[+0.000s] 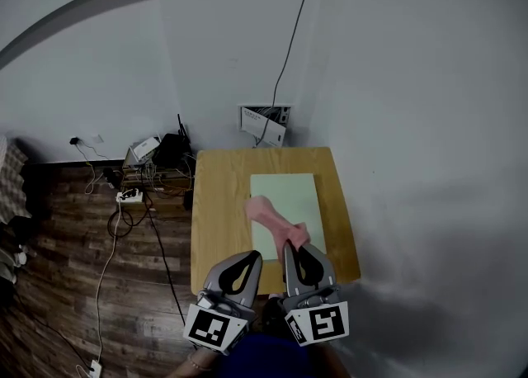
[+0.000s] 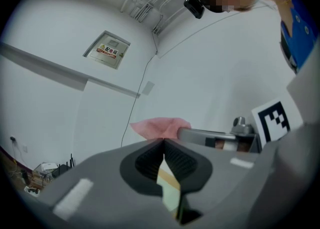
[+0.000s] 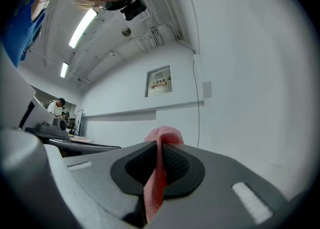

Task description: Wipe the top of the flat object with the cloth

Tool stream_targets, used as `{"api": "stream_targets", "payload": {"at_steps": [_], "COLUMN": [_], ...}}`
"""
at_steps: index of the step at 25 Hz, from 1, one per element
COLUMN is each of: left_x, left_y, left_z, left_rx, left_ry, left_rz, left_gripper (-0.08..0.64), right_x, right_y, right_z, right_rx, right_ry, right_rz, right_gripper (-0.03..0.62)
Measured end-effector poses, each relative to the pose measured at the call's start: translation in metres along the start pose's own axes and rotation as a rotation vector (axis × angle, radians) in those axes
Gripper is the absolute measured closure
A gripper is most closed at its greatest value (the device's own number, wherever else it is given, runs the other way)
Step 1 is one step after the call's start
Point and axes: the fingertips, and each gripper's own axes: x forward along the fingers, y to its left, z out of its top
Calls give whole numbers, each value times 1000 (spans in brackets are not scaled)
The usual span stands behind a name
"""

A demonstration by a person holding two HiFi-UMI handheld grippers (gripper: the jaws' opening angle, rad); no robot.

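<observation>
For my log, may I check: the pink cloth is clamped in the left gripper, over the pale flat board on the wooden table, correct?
No: the right gripper view shows the pink cloth clamped in the right gripper, not the left gripper, whose jaws are shut on nothing. It is over the pale flat board on the wooden table.

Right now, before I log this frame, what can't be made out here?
- Head view: whether the pink cloth rests on the pale board or hangs above it; the top-down angle hides height.
- Head view: part of the board's near edge, behind the cloth and right gripper.
- Right gripper view: the board, blocked by the gripper's body.
- Both gripper views: the wall sign print, too small.
</observation>
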Motion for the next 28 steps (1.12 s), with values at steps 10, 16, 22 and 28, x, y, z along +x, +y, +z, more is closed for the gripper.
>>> {"api": "stream_targets", "payload": {"at_steps": [10,16,22,28], "left_x": [91,126,143,150], "left_y": [9,17,33,51], "left_z": [-10,-24,-35,-36], "left_rx": [-17,-24,-28,-31], "left_ry": [34,46,77,98], "left_rz": [82,136,141,102], "left_gripper": [557,557,557,557], "right_x": [58,80,103,119], "right_y": [-67,-98,-108,-104], "right_z": [-4,-18,-31,-36], "right_rx": [-60,-50,-35,-33], "right_ry": [16,34,54,75], "right_rz": [110,156,159,114], "right_gripper": [574,574,574,574]}}
